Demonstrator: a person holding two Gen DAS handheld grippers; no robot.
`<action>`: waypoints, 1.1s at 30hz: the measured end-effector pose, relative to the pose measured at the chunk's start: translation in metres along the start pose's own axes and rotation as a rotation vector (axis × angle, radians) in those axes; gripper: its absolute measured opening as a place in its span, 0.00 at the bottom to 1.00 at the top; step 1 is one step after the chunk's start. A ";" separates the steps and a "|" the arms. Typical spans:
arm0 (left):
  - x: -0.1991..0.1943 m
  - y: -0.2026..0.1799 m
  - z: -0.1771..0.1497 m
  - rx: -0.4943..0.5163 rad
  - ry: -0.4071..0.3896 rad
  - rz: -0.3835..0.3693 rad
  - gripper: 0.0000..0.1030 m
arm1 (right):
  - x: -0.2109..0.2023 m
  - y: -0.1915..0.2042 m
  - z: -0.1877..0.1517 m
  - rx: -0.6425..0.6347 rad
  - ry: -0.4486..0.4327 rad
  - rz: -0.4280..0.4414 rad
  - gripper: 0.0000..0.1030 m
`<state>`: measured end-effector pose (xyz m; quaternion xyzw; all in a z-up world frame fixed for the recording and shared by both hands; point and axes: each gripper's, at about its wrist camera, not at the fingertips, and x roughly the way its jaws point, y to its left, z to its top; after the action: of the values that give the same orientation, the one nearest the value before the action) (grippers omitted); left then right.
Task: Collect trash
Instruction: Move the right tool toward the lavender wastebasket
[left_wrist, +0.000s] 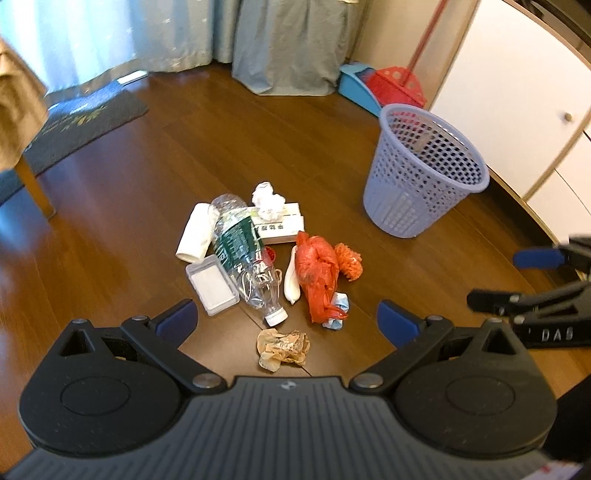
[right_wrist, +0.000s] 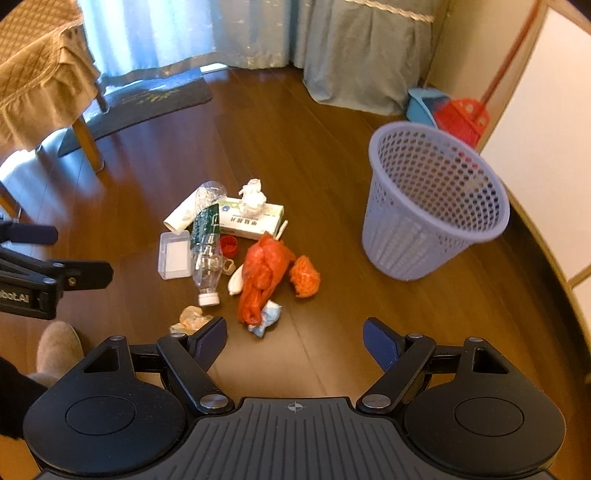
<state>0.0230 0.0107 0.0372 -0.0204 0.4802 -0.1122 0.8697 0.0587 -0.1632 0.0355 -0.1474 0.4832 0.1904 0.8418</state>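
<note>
Both my left gripper (left_wrist: 286, 321) and right gripper (right_wrist: 295, 339) gape empty; the crumpled bottle (left_wrist: 243, 258) overlaps its neighbours, so I might drag them.

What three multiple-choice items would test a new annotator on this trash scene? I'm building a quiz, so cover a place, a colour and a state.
1. Where does the crumpled white paper lie?
A. on the white carton
B. inside the basket
C. on the doormat

2. What colour is the perforated basket?
A. green
B. lavender blue
C. yellow

3. How is the clear plastic bottle?
A. upright, uncapped
B. held in the jaws
C. lying on its side, capped

Answers:
1 A, the wad sits on top of the white carton.
2 B, its mesh wall is pale blue-purple.
3 C, it lies flat on the floor with its white cap on, and both the left gripper and right gripper are open and empty.
</note>
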 end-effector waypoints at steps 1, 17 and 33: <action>0.000 -0.001 0.002 0.016 0.000 -0.003 0.98 | -0.001 -0.003 0.001 -0.019 -0.002 -0.003 0.77; -0.005 0.008 0.079 0.197 -0.072 -0.008 0.99 | -0.018 -0.060 0.068 -0.420 -0.072 0.015 0.76; 0.003 -0.002 0.132 0.312 -0.143 -0.067 0.99 | -0.081 -0.136 0.137 -0.630 -0.148 -0.047 0.76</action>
<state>0.1348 -0.0017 0.1062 0.0907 0.3932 -0.2125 0.8900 0.1885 -0.2390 0.1818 -0.3976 0.3344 0.3216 0.7916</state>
